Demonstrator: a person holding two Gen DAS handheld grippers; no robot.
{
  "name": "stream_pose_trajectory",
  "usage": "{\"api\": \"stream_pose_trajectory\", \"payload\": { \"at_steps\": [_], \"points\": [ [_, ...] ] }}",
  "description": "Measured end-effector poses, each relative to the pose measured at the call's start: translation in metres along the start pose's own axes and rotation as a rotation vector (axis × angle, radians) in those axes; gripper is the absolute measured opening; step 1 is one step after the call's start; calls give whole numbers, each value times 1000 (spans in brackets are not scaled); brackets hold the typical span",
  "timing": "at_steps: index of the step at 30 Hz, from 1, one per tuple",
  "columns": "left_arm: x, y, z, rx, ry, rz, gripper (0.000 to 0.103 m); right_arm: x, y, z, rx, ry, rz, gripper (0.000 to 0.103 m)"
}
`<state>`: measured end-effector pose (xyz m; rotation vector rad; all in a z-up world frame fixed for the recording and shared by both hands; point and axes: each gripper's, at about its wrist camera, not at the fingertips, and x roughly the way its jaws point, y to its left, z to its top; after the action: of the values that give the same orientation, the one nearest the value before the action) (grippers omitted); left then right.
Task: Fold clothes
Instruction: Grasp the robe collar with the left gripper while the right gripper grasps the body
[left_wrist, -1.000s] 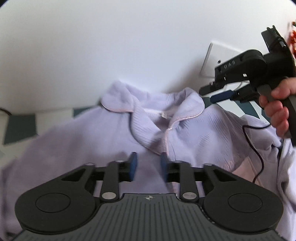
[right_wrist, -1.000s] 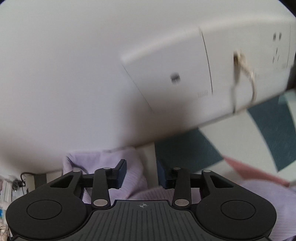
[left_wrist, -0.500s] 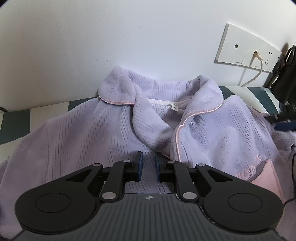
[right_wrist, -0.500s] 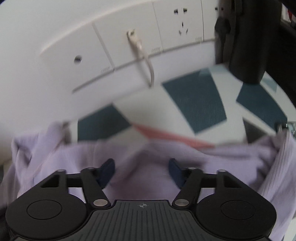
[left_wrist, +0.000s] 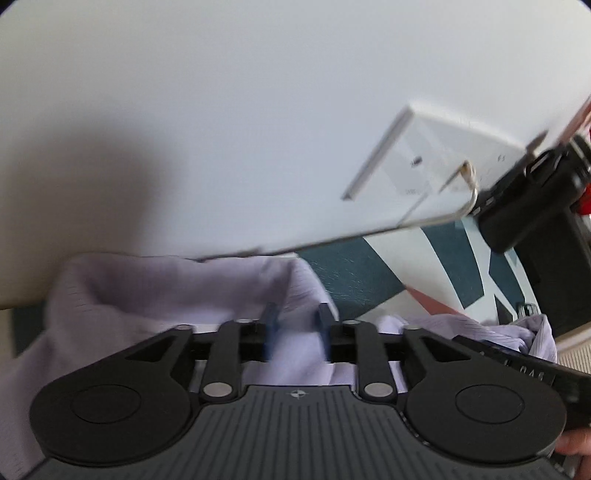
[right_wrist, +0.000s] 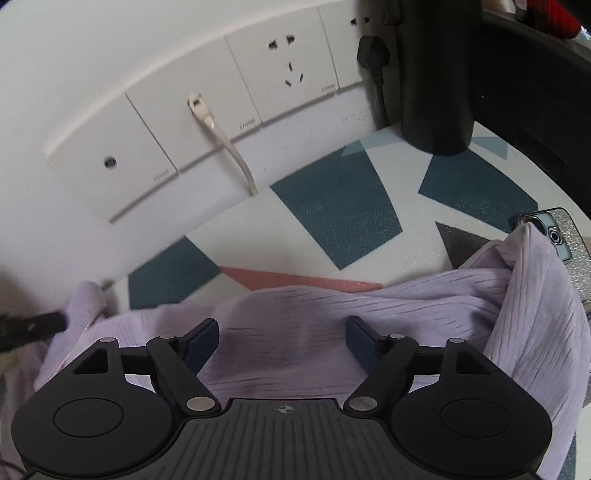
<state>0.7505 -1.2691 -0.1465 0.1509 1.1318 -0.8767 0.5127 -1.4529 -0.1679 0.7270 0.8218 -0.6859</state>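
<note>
Lilac garment (right_wrist: 295, 332): soft ribbed cloth, matt. Right gripper (right_wrist: 282, 343): matt black plastic, ridged base, metal pivot pins. Socket plates (right_wrist: 184, 122): smooth white plastic. Tabletop (right_wrist: 340, 206): fine-grained matt surface.

The left gripper (left_wrist: 295, 328), blurred, has lilac garment (left_wrist: 177, 291) between its parted fingers, near the wall sockets (left_wrist: 436, 177).

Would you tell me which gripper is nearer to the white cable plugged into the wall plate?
Probably the right. The right gripper faces the white cable straight ahead; the left gripper has it far off to its right.
</note>
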Motion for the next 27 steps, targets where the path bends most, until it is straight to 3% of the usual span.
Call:
{"api": "stream_pose_trajectory", "payload": {
  "at_steps": [2,3,4,5,8,9,12,14,17,21,25,27],
  "points": [
    [5,-9,-4,15,0,7,63,5,1,-1,-7,17,-6,66],
    [7,-13,-5,24,3,11,62,8,5,-1,-40,17,-25,58],
    [11,-15,-4,41,12,20,53,10,8,-2,-73,16,-44,56],
    [14,-17,-3,57,21,28,22,11,11,-4,-109,-1,-61,48],
    [14,-17,-6,78,5,32,16,11,14,-7,-167,-37,-77,10],
    [12,-14,-7,72,-10,30,14,11,11,-7,-153,-40,-60,6],
    [4,1,-4,-25,-80,22,12,3,-6,-8,-61,-85,-29,1],
    [-4,9,-3,-52,-148,47,11,-14,-19,-10,1,-180,-53,0],
    [5,4,-4,-43,-164,61,11,-37,-40,-12,107,-302,-81,0],
    [17,-3,-5,-31,-185,79,11,-21,-51,-6,157,-270,-129,0],
    [31,-11,-10,17,-192,113,13,1,-52,-6,125,-231,-169,0],
    [32,-19,-10,65,-188,130,23,5,-52,-7,103,-252,-205,0]
  ]
}}
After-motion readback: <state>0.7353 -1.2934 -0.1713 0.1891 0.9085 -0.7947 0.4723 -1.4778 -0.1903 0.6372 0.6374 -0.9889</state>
